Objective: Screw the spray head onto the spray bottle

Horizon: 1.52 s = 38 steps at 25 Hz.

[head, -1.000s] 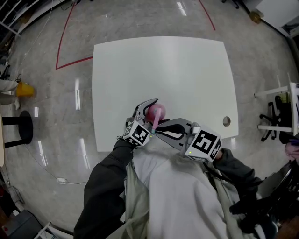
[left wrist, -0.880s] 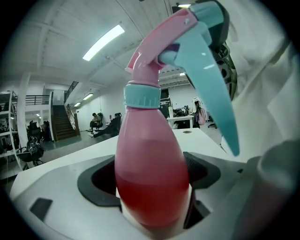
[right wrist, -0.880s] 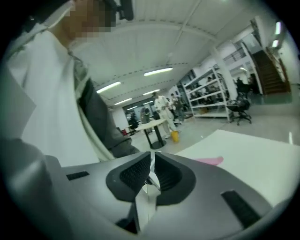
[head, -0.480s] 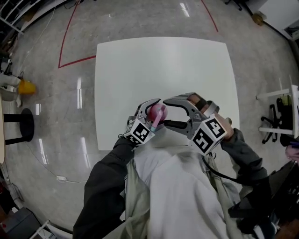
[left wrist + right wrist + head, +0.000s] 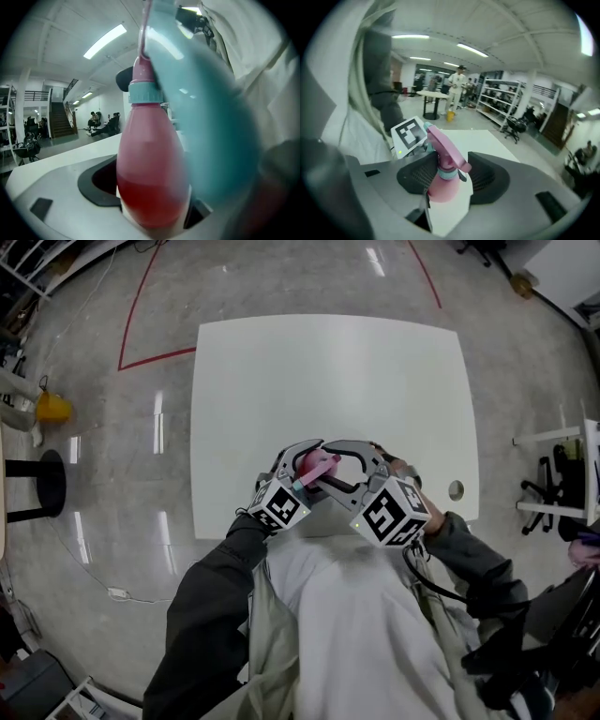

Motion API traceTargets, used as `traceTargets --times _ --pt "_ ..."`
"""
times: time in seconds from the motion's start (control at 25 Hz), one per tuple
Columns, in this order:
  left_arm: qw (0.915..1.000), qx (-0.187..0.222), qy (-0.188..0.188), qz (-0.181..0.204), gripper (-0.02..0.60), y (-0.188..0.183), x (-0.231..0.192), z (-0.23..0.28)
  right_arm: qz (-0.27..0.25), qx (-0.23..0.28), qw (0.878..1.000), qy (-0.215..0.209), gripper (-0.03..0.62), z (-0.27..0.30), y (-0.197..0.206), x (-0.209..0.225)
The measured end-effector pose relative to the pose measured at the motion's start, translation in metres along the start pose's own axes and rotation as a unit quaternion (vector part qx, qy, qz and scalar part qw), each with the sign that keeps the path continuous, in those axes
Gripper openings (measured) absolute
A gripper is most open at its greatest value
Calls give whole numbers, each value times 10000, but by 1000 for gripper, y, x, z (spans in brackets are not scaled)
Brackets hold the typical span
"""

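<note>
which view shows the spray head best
The right gripper view: the whole pink spray head with its teal collar shows, sharp. The left gripper view gives only collar and neck above the spray bottle; the head view, a small pink patch.

We find a large open hall serving as a workshop or laboratory. It has a polished concrete floor (image 5: 94, 446) marked with a red line (image 5: 134, 310), a plain white table (image 5: 328, 381), ceiling strip lights (image 5: 105, 41), metal shelving racks (image 5: 499, 103), a staircase (image 5: 58, 119), a rolling chair (image 5: 513, 125) and a standing person (image 5: 457, 91).
</note>
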State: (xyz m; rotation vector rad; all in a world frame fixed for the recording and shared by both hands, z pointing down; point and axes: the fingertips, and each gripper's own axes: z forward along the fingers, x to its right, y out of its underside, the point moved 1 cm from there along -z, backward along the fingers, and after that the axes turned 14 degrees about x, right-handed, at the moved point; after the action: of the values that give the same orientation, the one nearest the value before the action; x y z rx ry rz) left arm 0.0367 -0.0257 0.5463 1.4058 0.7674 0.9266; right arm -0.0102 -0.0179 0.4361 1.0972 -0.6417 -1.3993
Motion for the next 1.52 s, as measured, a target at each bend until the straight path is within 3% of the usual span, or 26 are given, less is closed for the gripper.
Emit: traceTargets --times 0.08,0.16,0.24,0.32,0.44,0.56,0.64,0.68,0.84,0.92,1.0,1.08,1.12,1.24,1.32,1.4,1.44,1.52 --pt "10000 11 -62 -24 423 1 -2 -2 853 -98 9938 710 184 3 2 5" --pt "9999 -22 -128 -8 423 1 -3 -3 1764 -147 9762 1253 173 6 4 5" --pt "9998 -55 -177 32 423 0 -3 -3 2264 -96 9605 1618 120 7 5 3" --pt "9998 -51 -188 43 423 1 -2 -2 1864 87 9681 1675 120 7 2 -1" --pt "9999 -15 -131 -40 423 2 -2 -1 553 146 9903 1263 163 -3 -7 -6" --pt "9999 -7 -106 -46 423 1 -3 -2 -180 -59 9946 1018 166 -11 -18 1" --pt "9999 -18 -127 -40 423 1 -3 -2 -358 -210 9950 910 145 -10 -17 1" --pt "9999 -20 -143 -37 423 1 -3 -1 -265 -311 9945 962 92 -10 -14 0" --pt "9997 -71 -217 53 423 0 -1 2 919 -718 9786 1695 54 -10 -11 -7" --pt "9996 -69 -256 92 423 0 0 1 1627 -369 9742 1522 55 -7 -18 -17" --pt "9997 -57 -237 70 423 0 0 2 1897 286 9748 1136 69 -12 -31 -20" --pt "9999 -84 -135 12 423 2 0 1 1408 810 9833 822 91 -25 -50 -12" --pt "9999 -92 -87 -14 423 2 0 1 981 830 9897 634 91 -31 -55 -8" --pt "10000 -51 -10 -4 425 2 0 0 -516 156 9980 335 91 -40 -41 11" --pt "9998 -70 182 11 423 1 6 1 -1627 -76 9863 276 89 -43 -30 20" --pt "9987 -141 481 24 423 1 13 1 -2618 -244 9645 -230 89 -40 -24 12" --pt "9977 -195 648 35 423 1 15 0 -2850 -345 9562 -575 102 -37 -22 6" --pt "9951 -288 949 53 423 1 20 -3 -2779 -448 9517 -1228 305 -29 -21 -3"
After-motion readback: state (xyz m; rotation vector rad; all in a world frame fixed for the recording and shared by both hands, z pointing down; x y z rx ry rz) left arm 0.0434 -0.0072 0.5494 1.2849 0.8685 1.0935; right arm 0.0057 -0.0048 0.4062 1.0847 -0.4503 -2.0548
